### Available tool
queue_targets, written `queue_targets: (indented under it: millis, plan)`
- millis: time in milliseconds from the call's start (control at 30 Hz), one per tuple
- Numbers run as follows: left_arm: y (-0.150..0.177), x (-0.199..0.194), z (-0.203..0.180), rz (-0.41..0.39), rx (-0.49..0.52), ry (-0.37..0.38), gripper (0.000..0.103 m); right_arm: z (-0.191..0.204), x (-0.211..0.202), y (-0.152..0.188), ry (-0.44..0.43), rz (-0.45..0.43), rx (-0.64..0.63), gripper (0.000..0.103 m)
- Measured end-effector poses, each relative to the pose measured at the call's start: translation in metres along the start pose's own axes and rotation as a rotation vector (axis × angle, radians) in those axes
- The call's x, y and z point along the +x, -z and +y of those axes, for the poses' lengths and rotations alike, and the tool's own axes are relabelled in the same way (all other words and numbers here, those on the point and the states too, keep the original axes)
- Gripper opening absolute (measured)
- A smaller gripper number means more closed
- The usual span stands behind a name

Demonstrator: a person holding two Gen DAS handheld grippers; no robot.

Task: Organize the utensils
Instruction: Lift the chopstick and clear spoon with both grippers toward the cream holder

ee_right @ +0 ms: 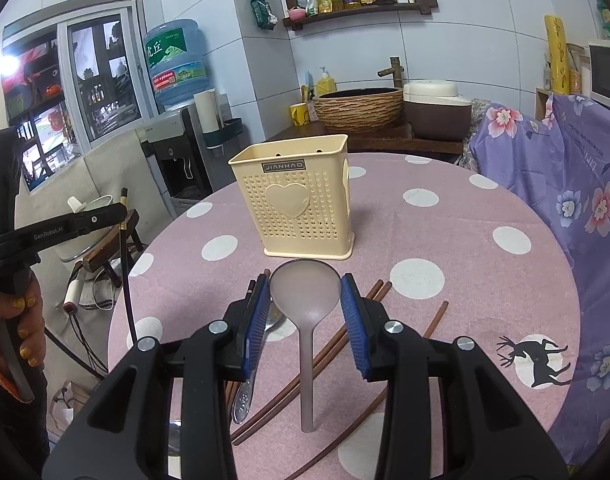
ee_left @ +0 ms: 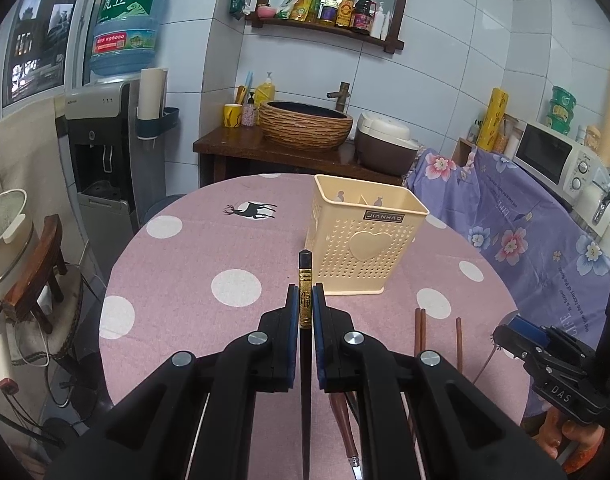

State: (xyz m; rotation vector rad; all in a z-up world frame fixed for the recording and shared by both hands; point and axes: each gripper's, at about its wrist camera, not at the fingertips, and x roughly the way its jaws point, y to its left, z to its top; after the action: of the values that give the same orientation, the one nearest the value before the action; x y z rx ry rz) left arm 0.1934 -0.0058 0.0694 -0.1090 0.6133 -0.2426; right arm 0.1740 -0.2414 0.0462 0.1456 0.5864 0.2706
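My left gripper [ee_left: 305, 304] is shut on a black chopstick with a gold band [ee_left: 305, 280], whose tip sticks up between the blue pads. The cream utensil basket [ee_left: 361, 236] stands just beyond it on the pink dotted tablecloth. My right gripper [ee_right: 305, 292] is shut on the bowl of a translucent grey spoon [ee_right: 305, 284]; its handle hangs down toward me, above the table. The basket [ee_right: 297, 200] stands straight ahead of that gripper. In the right wrist view the left gripper [ee_right: 123, 212] is at the far left, with the black chopstick [ee_right: 125, 280] hanging from it.
Brown chopsticks [ee_right: 337, 344] and a metal spoon [ee_right: 245, 396] lie on the round table [ee_right: 465, 280] under the right gripper. A purple floral cloth [ee_right: 565, 200] covers furniture on the right. A water dispenser [ee_left: 105, 140] and a wooden stool [ee_left: 37, 264] stand left of the table.
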Motion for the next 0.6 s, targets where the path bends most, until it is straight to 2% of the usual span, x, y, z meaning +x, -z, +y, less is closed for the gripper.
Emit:
queue_targets:
  millis: [367,600]
  plan:
    - [-0.008,-0.003,0.004,-0.009,-0.004,0.024,0.008,0.002,0.003,-0.006,-0.017,-0.003,0.001,0.037]
    - [-0.023,-0.009,0.006,-0.047,0.009,0.029,0.008,0.004,0.004,-0.026,-0.053,-0.026,-0.007,0.037]
